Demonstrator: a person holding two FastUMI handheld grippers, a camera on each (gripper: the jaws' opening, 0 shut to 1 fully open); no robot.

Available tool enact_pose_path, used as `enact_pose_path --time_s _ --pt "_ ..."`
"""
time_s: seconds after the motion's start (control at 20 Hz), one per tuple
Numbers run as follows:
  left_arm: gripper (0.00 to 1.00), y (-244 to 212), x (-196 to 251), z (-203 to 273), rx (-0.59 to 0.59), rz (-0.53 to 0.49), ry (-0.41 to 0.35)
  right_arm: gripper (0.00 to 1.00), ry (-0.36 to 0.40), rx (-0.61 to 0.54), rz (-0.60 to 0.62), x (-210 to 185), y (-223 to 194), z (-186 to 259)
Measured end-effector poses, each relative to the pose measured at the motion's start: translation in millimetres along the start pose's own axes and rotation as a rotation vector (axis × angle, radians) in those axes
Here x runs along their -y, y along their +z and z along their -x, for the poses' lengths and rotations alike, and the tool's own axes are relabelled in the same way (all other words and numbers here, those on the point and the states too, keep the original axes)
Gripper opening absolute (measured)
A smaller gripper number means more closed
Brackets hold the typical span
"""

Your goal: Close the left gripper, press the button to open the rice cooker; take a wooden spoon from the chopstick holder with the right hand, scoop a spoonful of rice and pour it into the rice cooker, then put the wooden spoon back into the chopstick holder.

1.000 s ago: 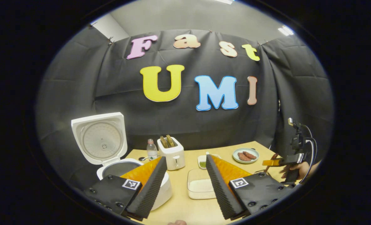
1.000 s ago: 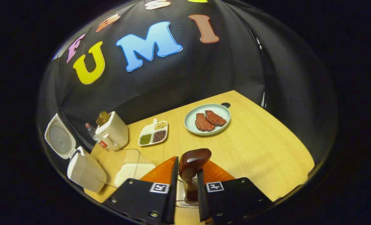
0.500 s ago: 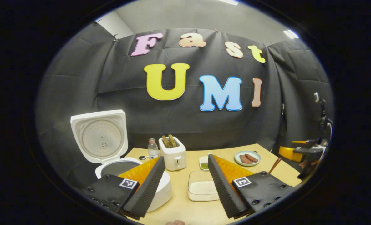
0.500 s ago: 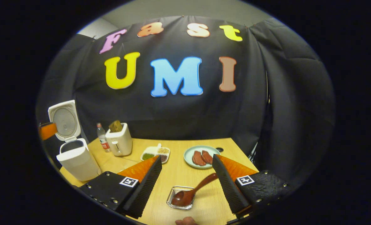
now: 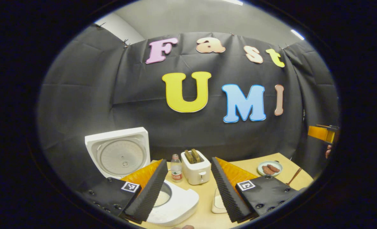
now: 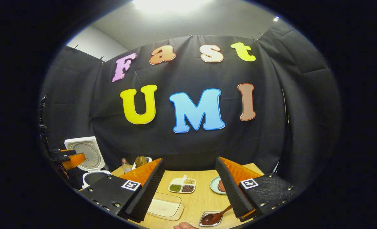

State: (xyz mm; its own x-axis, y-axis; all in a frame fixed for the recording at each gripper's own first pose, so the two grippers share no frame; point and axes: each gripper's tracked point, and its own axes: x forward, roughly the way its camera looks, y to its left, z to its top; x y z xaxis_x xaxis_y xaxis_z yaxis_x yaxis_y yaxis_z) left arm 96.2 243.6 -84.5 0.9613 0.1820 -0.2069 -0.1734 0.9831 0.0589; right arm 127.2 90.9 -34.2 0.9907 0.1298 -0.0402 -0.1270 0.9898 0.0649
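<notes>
- My left gripper: jaws wide apart, nothing held, above the rice cooker. Lid up, white rice in pot.
- My right gripper: jaws apart, empty.
- Wooden spoon sits bowl-down in the chopstick holder, on table below right gripper.
- Clear rice box has rice; divided dish w/ grains.

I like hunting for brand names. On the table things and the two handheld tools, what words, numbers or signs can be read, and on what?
Nothing here can be quoted as text.
Bottle: it has a label, too small and blurred to read.
Square tags on the left gripper and the right gripper: black-and-white patterns, not words.
Rice cooker: no lettering to make out.
Toaster: no lettering to make out.
</notes>
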Motion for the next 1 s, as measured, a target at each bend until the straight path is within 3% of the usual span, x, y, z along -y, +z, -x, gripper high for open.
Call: enact_pose_path --time_s 0.2,0.55,0.75,0.9,1.0 --pt "0.96 22 -48 -28 0.005 0.037 0.132 0.98 0.026 -0.005 0.009 -9 1 -13" --pt "0.95 67 -147 -83 0.023 0.129 0.442 0.98 0.073 -0.043 -0.017 -16 -12 -45" --pt "0.97 66 -190 -118 -0.023 0.185 0.537 0.98 0.051 -0.059 -0.045 -7 -22 -55" --pt "0.95 54 -214 -141 -0.053 0.266 0.569 0.98 0.016 -0.076 -0.044 8 -28 -63" --pt "1.00 50 -229 -154 -0.075 0.268 0.607 0.98 -0.004 -0.087 -0.058 8 -44 -68"
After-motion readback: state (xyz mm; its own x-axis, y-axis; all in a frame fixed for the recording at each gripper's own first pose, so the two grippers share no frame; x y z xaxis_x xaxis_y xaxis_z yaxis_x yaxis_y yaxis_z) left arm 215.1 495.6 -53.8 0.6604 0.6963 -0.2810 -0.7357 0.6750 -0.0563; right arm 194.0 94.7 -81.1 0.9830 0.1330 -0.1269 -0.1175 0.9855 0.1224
